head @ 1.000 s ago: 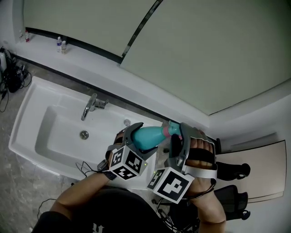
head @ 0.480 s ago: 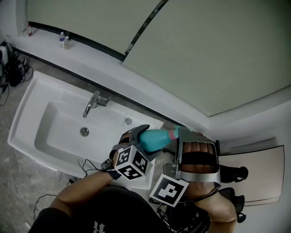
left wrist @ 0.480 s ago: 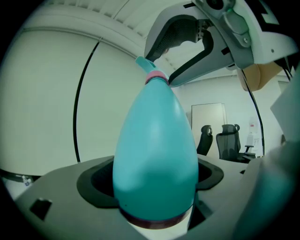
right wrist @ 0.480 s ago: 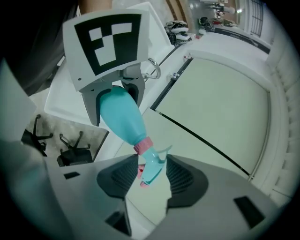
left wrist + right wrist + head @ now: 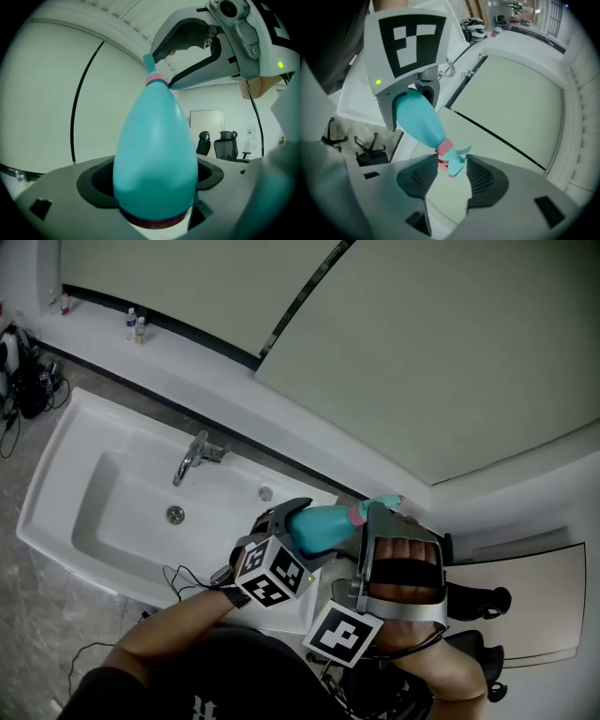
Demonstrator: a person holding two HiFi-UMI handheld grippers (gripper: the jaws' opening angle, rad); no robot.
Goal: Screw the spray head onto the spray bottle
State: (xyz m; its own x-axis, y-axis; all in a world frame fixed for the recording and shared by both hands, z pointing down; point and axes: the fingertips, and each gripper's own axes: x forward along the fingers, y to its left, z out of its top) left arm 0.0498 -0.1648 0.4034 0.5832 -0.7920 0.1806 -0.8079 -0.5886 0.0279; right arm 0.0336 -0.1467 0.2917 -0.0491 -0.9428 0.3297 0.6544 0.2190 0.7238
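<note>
Clamping teal spray bottle [image 5: 154,150] in left hand-held gripper [image 5: 302,532], right hand-held gripper [image 5: 451,174] pinching spray head [image 5: 381,505].

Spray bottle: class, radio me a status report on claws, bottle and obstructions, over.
Left claw clamped on spray bottle body. Right claw closed on spray head, seated at the neck. Nothing blocking either claw.
</note>
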